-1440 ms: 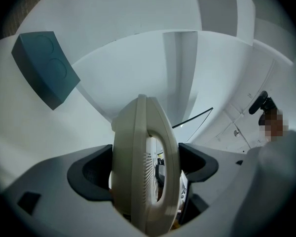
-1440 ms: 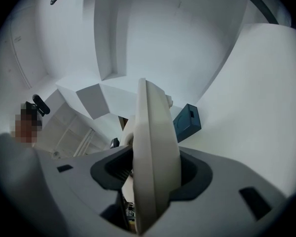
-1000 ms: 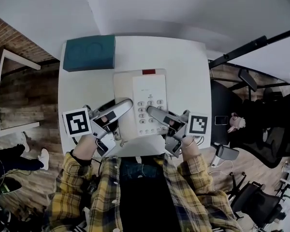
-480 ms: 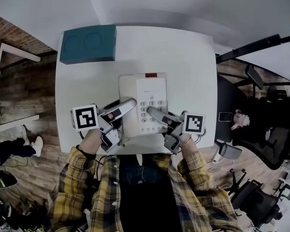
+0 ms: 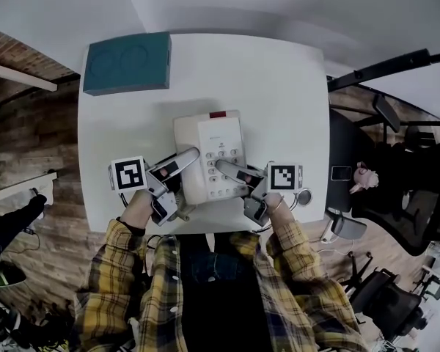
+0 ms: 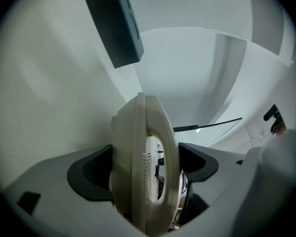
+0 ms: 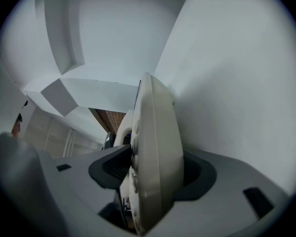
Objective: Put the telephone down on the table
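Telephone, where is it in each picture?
Head view: telephone in the middle of the white table, towards its near edge.
Left gripper view: telephone edge-on, bottom centre.
Right gripper view: telephone edge-on, bottom centre.
Shared landmark: the white table in all three; the teal block shows only in the head and left gripper views.

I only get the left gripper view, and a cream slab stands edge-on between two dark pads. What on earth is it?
Observer: A telephone. The head view shows its keypad facing up.
Operator: Is anything else holding it?
Observer: Yes. The right hand-held gripper has the other near corner between its jaws, which have just been opening.
Operator: Whereabouts is it?
Observer: Over the near half of a white table, just ahead of the person's plaid sleeves.
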A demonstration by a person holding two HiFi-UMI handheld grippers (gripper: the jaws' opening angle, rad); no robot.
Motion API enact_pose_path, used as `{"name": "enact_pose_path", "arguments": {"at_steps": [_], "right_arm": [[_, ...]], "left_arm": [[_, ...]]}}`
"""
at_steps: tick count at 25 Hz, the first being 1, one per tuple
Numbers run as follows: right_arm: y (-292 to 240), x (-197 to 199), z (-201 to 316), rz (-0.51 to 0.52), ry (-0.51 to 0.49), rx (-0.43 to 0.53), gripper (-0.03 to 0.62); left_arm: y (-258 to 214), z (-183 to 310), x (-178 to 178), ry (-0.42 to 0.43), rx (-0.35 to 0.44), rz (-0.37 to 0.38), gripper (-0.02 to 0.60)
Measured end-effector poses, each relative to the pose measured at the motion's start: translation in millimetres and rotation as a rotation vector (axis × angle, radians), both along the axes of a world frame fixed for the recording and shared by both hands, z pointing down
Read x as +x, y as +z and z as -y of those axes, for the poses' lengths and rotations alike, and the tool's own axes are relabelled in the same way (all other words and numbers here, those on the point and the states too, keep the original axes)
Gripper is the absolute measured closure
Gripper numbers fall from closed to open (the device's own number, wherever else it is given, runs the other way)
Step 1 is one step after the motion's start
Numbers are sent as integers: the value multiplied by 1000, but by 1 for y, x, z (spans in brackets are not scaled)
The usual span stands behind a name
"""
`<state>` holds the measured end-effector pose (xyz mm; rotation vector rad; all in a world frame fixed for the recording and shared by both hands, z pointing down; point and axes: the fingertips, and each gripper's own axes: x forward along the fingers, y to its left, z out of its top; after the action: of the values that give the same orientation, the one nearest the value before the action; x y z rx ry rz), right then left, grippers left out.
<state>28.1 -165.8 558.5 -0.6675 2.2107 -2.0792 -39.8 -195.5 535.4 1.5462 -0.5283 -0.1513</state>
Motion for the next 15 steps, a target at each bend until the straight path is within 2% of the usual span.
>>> {"name": "enact_pose_path", "arguments": {"at_steps": [4, 7, 10, 12, 15], "right_arm": [[11, 3, -4, -23, -10, -35, 341], [20, 11, -9, -71, 8, -105, 339], [21, 9, -7, -77, -5, -79, 336], [20, 6, -5, -61, -18, -57, 335], [26, 10, -7, -79, -25, -70, 332]], "left_arm": [[11, -2, 4, -13, -39, -18, 187], [14, -3, 5, -9, -42, -15, 187], [14, -2, 5, 8, -33, -7, 187], [16, -2, 6, 38, 1, 19, 186], [19, -3, 8, 74, 21, 39, 186]]}}
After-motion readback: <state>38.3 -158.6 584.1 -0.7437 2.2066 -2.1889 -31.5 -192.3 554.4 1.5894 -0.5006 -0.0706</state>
